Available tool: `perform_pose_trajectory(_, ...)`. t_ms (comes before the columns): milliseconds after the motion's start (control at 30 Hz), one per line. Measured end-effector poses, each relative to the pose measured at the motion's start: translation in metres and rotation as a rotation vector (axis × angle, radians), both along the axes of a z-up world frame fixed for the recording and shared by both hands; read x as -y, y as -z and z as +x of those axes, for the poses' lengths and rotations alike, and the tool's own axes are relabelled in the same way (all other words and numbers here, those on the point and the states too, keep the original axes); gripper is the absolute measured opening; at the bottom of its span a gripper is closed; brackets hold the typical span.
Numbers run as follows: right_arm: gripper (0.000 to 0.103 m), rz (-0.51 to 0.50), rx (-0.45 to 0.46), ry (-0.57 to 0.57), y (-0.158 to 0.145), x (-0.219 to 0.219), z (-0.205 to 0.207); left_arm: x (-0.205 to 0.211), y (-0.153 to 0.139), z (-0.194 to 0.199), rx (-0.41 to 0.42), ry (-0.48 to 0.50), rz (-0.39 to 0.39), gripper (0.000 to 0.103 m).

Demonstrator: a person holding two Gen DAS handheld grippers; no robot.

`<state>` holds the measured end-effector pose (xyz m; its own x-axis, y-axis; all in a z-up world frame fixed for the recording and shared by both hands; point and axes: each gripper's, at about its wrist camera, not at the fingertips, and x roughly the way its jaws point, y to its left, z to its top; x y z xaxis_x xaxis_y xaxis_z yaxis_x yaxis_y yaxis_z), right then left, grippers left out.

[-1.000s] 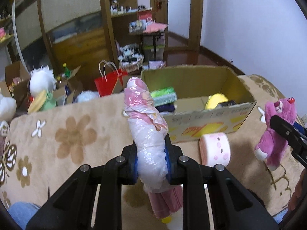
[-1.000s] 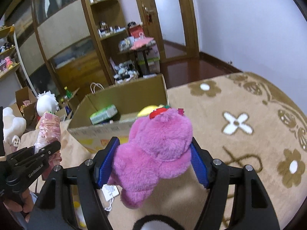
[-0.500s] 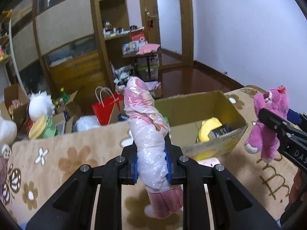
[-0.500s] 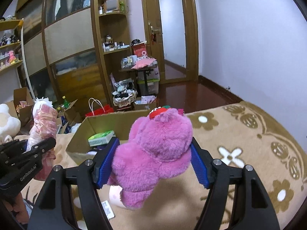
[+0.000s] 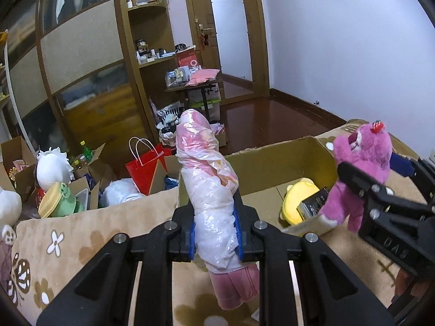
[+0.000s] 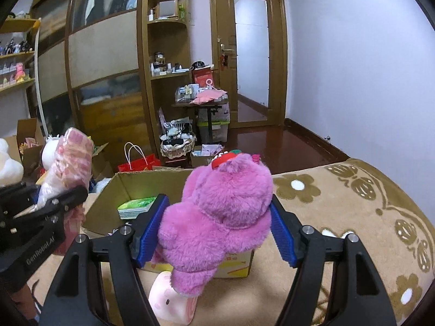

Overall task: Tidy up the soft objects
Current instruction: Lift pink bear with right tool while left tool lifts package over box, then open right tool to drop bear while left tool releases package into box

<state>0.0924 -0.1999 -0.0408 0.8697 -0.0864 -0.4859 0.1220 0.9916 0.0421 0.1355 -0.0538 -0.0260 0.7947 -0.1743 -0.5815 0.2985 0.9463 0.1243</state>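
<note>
A bedroom is seen, with a pale wall, a wooden door (image 6: 251, 54) and a tall wooden wardrobe (image 6: 103, 54) with open shelving along the far side. The foreground is filled by a bed covered with a beige flower-patterned blanket (image 6: 353, 217). An open cardboard box (image 5: 272, 163) is set on the blanket close to its far edge; in it a yellow plush toy (image 5: 297, 198), a small dark box (image 5: 314, 203) and a green packet (image 6: 136, 206) are seen. On the floor beyond the bed's far edge a red paper bag (image 5: 144, 168), a white plush toy (image 5: 53, 168) and a green frog plush (image 5: 61, 201) are gathered among other cartons.

The left gripper (image 5: 214, 233) is closed tightly on a pink roll wrapped in clear plastic (image 5: 209, 190), which is held upright and gripped around its lower half, with its pink end hanging below the pads. It is raised above the blanket, in front of the box's left end.

The right gripper (image 6: 217, 231) is held fairly wide, its blue pads (image 6: 151, 228) pressed into the sides of a magenta plush bear (image 6: 223, 217) with a strawberry on its head. The bear is carried in the air at the box's right end, over its near wall.

A pink-and-white cylindrical plush (image 6: 168, 301) is left lying on the blanket, just in front of the box's near wall.
</note>
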Motion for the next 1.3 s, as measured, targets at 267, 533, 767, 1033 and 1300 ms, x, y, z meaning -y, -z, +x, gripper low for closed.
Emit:
perform_pose_trajectory(267, 0.076, 0.011, 0.002, -0.024, 0.009, -0.004, 0.017, 0.001, 0.007, 0.019, -0.024, 0.000, -0.005, 0.020)
perform_pose_trajectory(533, 0.076, 0.042, 0.011, -0.031, 0.012, 0.004, 0.030, 0.008, 0.016, 0.031, -0.042, 0.031, -0.005, 0.020)
perform_pose_trajectory(767, 0.077, 0.085, 0.002, -0.043, 0.018, 0.012, 0.040, 0.010, 0.027, 0.038, -0.073, 0.041, -0.008, 0.021)
perform_pose_trajectory(1033, 0.080, 0.103, -0.007, -0.049, 0.024, 0.019, 0.044, 0.012, 0.038, 0.043, -0.107, 0.040, -0.011, 0.023)
perform_pose_trajectory(1300, 0.080, 0.137, -0.035, -0.073, 0.030, 0.023, 0.048, 0.007, 0.040, 0.047, -0.138, 0.020, -0.027, 0.025)
